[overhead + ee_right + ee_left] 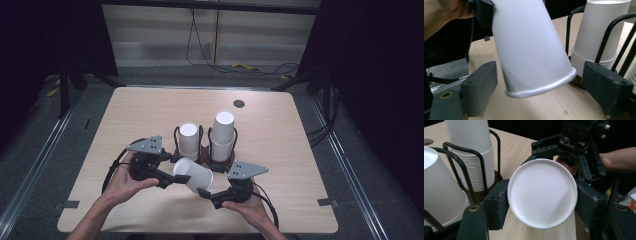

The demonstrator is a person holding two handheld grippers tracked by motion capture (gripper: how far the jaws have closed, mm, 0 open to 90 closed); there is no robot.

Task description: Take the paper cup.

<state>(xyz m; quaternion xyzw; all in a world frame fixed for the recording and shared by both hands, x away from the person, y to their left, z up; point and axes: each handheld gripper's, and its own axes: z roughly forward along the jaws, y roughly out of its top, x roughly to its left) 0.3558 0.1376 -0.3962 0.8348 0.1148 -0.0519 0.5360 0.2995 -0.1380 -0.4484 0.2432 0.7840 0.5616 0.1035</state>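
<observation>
The table [150, 210] is carrying a wire rack [204, 150] with two stacks of upturned cups, the taller stack [223, 135] to the right of the shorter stack [189, 141]; a single cup [194, 175] is lying level in the air just in front of the rack, between the two grippers. The left gripper [176, 179] is clamping the cup at its base end, jaws closed in hard on both sides; the right gripper [204, 192] is sitting at the rim end with jaws spread wide, pads standing clear of the rim, so it is gripping nothing. In my judgement the step is a hand-over or a seating of the cup; the left should be holding firm without crushing the thin wall; the right should be closing just behind the rolled rim, squarely, before the left lets go. The left gripper view is showing the flat base [542, 192] seated between its pads; the right gripper view is showing the gap at the rim [541, 86]; the high view is showing neither.
</observation>
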